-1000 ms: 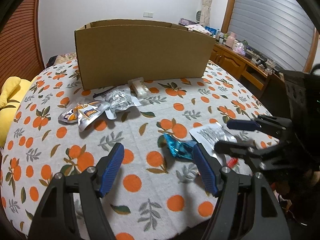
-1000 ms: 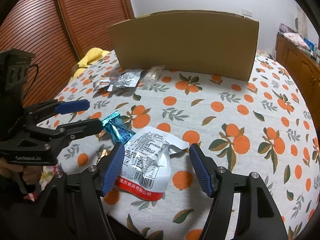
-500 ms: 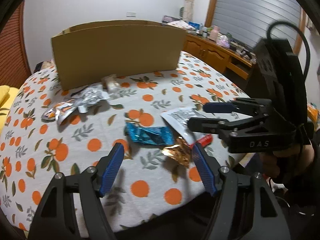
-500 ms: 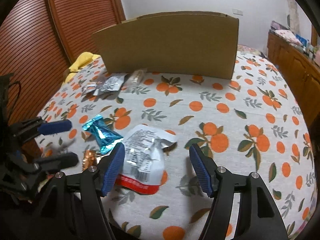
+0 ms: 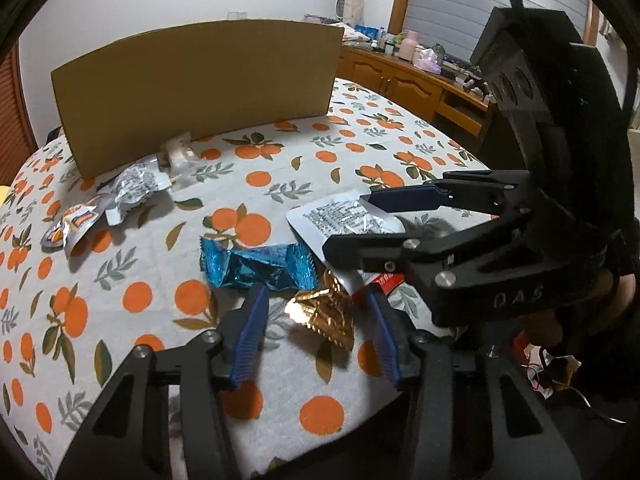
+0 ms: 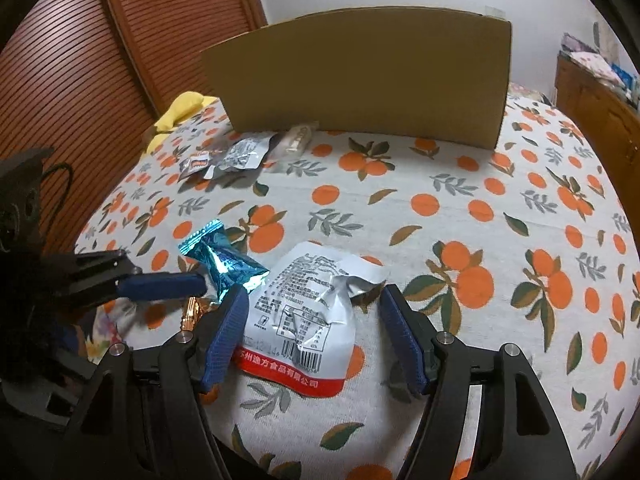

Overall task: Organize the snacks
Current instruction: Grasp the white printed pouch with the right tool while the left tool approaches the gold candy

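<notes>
tablecloth (image 6: 460,208) with orange print under wooden slatted doors (image 6: 80,60); left gripper (image 5: 316,320) fingers narrowing around gold wrapper (image 5: 324,314), untouched.

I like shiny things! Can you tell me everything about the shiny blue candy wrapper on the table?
The blue wrapper is a crinkly, glossy foil packet, bright turquoise, with zigzag crimped ends and a pinched, twisted middle. It looks sealed. It lies flat on the orange-print tablecloth, near the table's front edge. One end touches or overlaps the white and silver pouch, and a gold wrapper lies right against it. The left gripper sits just in front, its jaws around the gold wrapper, not the blue one.
</notes>
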Motion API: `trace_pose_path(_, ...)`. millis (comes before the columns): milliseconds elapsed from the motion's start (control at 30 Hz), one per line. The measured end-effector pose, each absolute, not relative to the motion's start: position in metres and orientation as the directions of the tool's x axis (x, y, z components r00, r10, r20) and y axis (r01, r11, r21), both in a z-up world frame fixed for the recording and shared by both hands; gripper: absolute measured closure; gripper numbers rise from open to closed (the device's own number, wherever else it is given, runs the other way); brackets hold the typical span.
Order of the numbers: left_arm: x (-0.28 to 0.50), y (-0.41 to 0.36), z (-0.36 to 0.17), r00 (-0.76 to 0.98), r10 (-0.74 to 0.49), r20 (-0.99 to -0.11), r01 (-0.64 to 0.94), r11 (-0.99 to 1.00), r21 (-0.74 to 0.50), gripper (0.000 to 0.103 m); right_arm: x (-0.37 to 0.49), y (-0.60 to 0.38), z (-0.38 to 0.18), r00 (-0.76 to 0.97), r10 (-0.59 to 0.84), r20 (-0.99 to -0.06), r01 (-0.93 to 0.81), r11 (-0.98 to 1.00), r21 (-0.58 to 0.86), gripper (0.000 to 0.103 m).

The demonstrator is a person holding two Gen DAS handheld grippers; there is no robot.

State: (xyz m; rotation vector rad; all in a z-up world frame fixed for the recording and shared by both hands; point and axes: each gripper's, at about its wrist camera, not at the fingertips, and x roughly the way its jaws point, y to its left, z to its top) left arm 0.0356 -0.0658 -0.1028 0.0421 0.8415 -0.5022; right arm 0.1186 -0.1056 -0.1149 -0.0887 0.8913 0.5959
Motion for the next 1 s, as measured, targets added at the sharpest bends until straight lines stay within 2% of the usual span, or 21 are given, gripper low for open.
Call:
trace_pose_path(67, 0.036, -0.068, -0.103, 0.561, -0.404, -0.723, 0.449, 0.882, -0.145, 0.056, 0.117, -0.105, -0.115, 0.475, 0.458, -0.751, -0.532, 0.83, 0.169, 0.036)
trace_pose_path(133, 0.036, -0.068, -0.103, 0.561, -0.402, -0.723, 0.448, 0.882, -0.143, 0.056, 0.116, -0.105, -0.114, 0.46, 0.478, -0.748, -0.553, 0.814, 0.181, 0.052)
trace_pose_path(333, 0.036, -0.067, -0.103, 0.56, -0.401, -0.725, 0.447, 0.883, -0.143, 0.054, 0.118, -0.119, -0.107, 0.45, 0.501, -0.739, -0.55, 0.808, 0.213, 0.07)
trace_pose_path(633, 0.036, -0.073, -0.099, 0.567, -0.412, -0.713, 0.46, 0.876, -0.141, 0.055, 0.12, -0.137, -0.098, 0.517, 0.457, -0.724, -0.513, 0.842, 0.165, 0.072)
trace_pose_path(700, 0.036, -0.076, -0.096, 0.569, -0.426, -0.704, 0.473, 0.87, -0.144, 0.055, 0.121, -0.143, -0.094, 0.527, 0.466, -0.711, -0.505, 0.844, 0.18, 0.081)
trace_pose_path(1000, 0.052, -0.101, -0.09, 0.563, -0.423, -0.71, 0.534, 0.842, -0.078, 0.055, 0.12, -0.154, -0.086, 0.565, 0.435, -0.701, -0.486, 0.862, 0.143, 0.083)
